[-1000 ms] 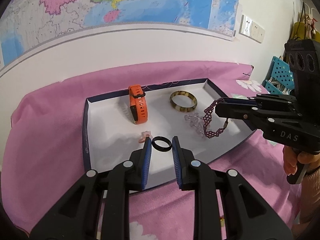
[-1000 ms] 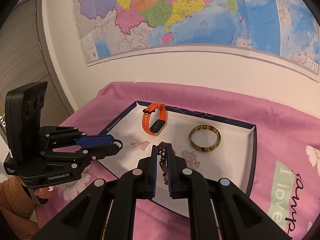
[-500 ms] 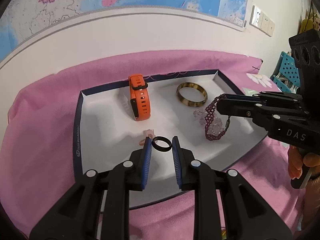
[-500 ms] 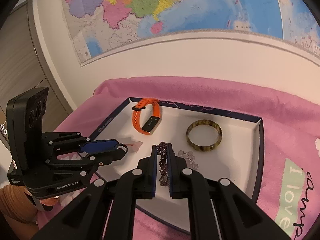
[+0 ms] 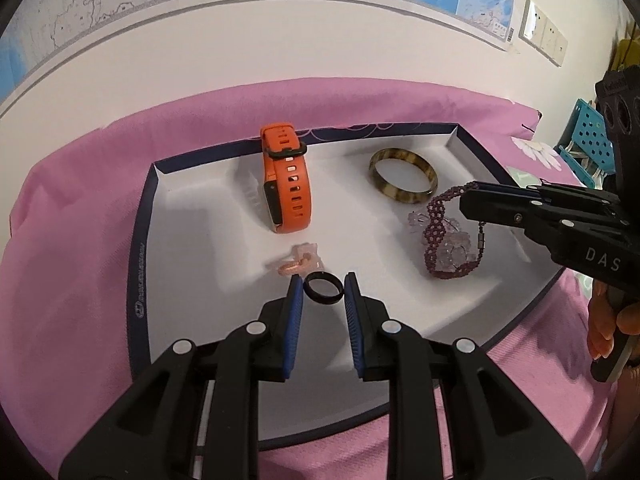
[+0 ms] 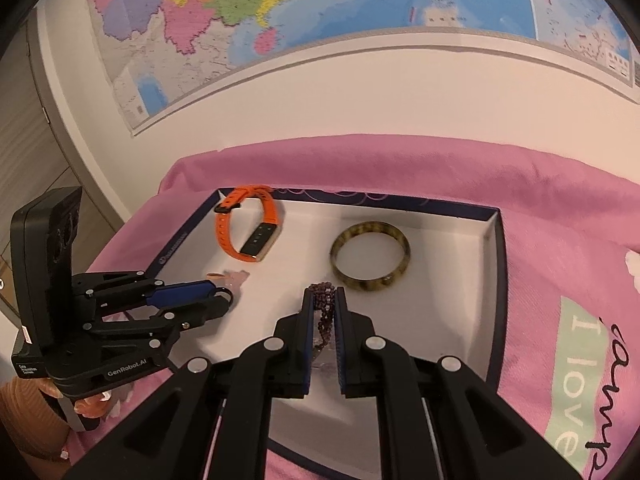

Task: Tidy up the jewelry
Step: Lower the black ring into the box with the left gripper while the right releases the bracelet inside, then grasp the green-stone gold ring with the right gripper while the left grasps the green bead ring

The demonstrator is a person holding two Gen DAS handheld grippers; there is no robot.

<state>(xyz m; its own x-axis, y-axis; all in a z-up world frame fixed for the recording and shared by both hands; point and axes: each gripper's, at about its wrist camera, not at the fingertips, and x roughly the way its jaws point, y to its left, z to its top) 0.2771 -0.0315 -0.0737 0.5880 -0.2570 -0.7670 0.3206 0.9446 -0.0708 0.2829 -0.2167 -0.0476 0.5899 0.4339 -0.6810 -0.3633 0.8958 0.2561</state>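
Observation:
A white tray with a navy rim (image 5: 141,240) (image 6: 494,288) lies on a pink cloth. My left gripper (image 5: 322,282) (image 6: 224,295) is shut on a black ring (image 5: 323,289), held low over the tray's front part. My right gripper (image 6: 323,296) (image 5: 466,196) is shut on a dark purple beaded bracelet (image 5: 434,222) (image 6: 325,306), which hangs down onto a clear crystal bracelet (image 5: 452,250). In the tray lie an orange watch band (image 5: 286,184) (image 6: 244,232), a brown-yellow bangle (image 5: 402,182) (image 6: 370,262) and a small pink ring piece (image 5: 298,262) (image 6: 232,278).
The pink cloth (image 5: 72,264) (image 6: 568,240) covers the table up to a white wall with a map (image 6: 280,12). A teal perforated basket (image 5: 588,140) stands at the far right. A printed label (image 6: 576,380) is on the cloth right of the tray.
Both grippers have moved lower and closer over the tray, each holding its piece. The purple bracelet has come down onto the crystal bracelet.

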